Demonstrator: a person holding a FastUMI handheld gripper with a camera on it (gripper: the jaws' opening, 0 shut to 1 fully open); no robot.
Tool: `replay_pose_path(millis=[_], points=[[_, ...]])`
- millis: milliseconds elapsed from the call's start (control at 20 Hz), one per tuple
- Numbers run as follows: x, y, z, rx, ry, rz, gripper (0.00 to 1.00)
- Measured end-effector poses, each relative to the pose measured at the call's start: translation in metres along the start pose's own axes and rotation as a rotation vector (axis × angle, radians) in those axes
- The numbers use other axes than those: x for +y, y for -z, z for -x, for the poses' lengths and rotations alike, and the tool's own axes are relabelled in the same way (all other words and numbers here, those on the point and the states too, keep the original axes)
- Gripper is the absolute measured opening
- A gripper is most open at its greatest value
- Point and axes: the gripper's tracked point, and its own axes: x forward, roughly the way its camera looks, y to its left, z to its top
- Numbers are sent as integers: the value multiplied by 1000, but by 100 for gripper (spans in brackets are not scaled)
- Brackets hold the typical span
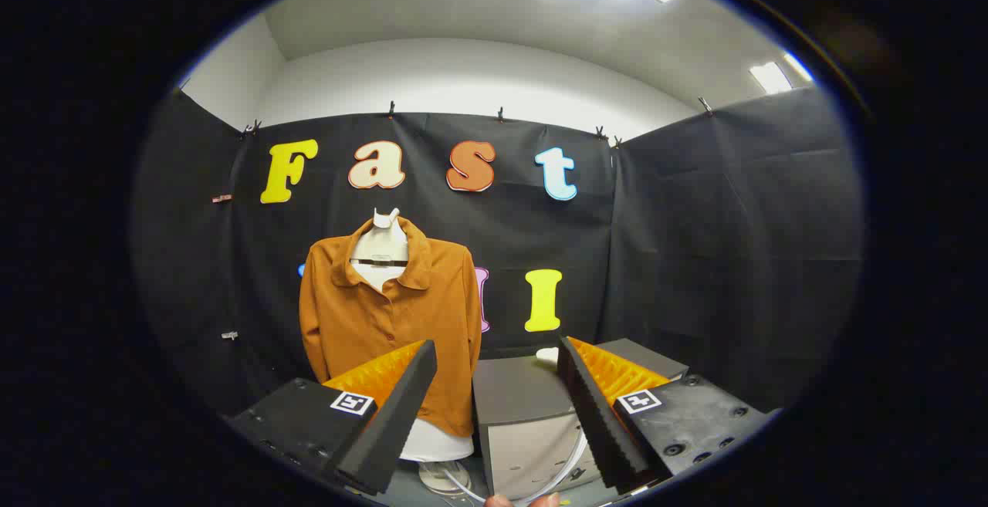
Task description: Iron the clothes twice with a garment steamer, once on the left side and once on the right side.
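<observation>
The brown shirt (pixel 390 322) hangs buttoned on a white mannequin torso (pixel 382 243) in the lower left of the frame, against the black booth wall, beyond and slightly left of the gripper (pixel 498 407). The fingers (pixel 394 414) stand wide apart with nothing between them, and a grey box (pixel 525 414) with a thin white tube (pixel 567 457) sits just ahead of them, right of the shirt. I judge the ironing not yet begun: no steamer head is held, and both sides remain.
</observation>
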Motion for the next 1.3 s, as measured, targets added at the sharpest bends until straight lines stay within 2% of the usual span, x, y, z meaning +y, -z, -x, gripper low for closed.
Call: replay_pose_path(millis=[900,1300], points=[[8,-9,9,-7,2,15,99],[-13,21,-34,93,5,16,99]])
